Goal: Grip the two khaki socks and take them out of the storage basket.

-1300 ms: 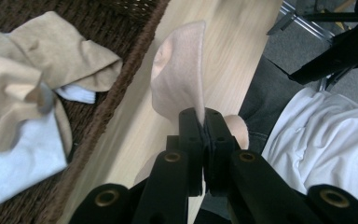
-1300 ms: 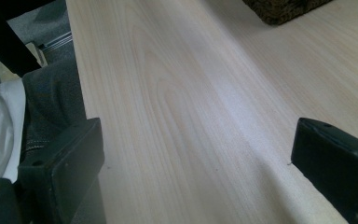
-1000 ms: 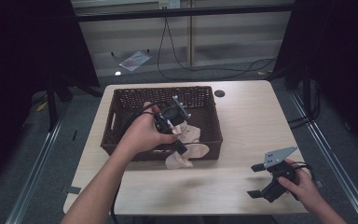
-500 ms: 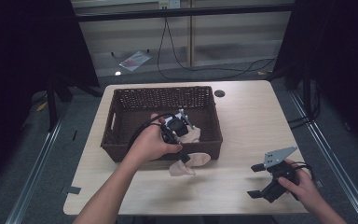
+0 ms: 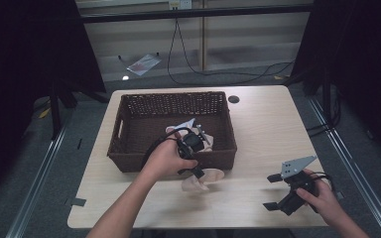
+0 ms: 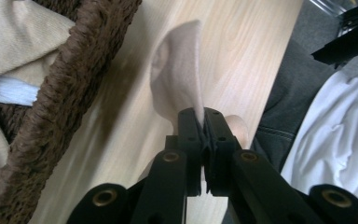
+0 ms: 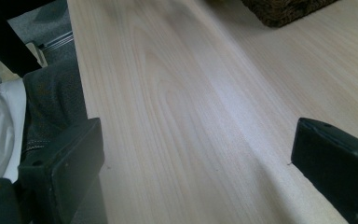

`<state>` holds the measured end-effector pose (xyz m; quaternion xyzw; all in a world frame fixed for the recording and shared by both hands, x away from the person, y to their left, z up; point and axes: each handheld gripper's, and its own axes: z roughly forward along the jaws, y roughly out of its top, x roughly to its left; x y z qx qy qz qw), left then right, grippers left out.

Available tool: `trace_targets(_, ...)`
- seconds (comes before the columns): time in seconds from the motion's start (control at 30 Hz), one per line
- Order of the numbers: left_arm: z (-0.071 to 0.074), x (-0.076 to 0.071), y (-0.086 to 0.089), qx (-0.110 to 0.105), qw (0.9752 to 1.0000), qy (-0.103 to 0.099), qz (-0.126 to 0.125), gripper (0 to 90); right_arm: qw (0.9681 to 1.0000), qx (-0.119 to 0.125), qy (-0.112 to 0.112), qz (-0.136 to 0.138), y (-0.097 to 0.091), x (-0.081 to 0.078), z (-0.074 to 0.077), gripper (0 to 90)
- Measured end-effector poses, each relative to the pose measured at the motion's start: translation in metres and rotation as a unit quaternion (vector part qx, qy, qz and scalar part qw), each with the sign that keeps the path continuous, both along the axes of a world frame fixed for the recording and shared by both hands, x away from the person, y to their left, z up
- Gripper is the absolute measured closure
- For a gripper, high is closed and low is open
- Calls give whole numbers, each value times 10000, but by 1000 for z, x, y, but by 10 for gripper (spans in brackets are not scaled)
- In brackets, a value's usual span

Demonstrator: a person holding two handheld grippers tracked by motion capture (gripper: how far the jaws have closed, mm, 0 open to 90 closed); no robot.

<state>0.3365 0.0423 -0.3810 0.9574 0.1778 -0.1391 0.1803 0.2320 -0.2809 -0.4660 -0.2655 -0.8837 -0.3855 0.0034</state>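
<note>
Since the earlier frames the left gripper point(image 5: 197, 172) has come down from above the basket's front wall to just in front of it, carrying a beige sock point(image 5: 198, 181) out over the rim and lowering it to the table; the right gripper point(image 5: 278, 192) has kept its place near the front right corner of the table. In the high view the sock now lies partly on the table point(image 5: 258, 124), just beside the front wall of the brown wicker basket point(image 5: 129, 144), roughly midway along the table's width and toward its front edge. The left gripper view shows the jaws pressed together on a thin fold of the sock point(image 6: 179, 79), with the rest of the cloth standing up ahead of them over the wood; the basket's woven wall point(image 6: 60, 93) runs along the left of that view, with more beige and white cloth point(image 6: 18, 42) inside it. The left hand point(image 5: 166, 158) grips the tool just in front of the basket's front rim, its cable looping back across the wicker. In the right gripper view the jaws stand wide apart with only bare table point(image 7: 191, 116) between them, nothing held. The right hand point(image 5: 320, 196) rests low at the front right corner, its gripper pointing left across the wood, well apart from the sock.
</note>
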Motion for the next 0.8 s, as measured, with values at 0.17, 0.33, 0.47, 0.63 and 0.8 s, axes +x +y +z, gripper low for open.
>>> trace_targets(0.17, -1, -2, 0, -27, 10000, -10, 62, 712, 10000, 13, 9, 22, 0, 0, 0, 25)
trace_targets(0.33, 13, -1, 3, -171, 9998, -66, 90, 613, 10000, -11, 8, 20, 0, 0, -1, 25)
trace_targets(0.47, 25, 3, 5, -200, 9995, -197, 164, 530, 10000, -6, 17, 21, 0, 0, -1, 25)
trace_targets(0.63, 41, 16, 10, -240, 9982, -395, 376, 430, 10000, -6, 22, 20, 0, 0, -1, 25)
trace_targets(0.8, 39, 29, 14, -274, 9949, -635, 737, 308, 10000, -8, 20, 18, 0, 0, -1, 25)
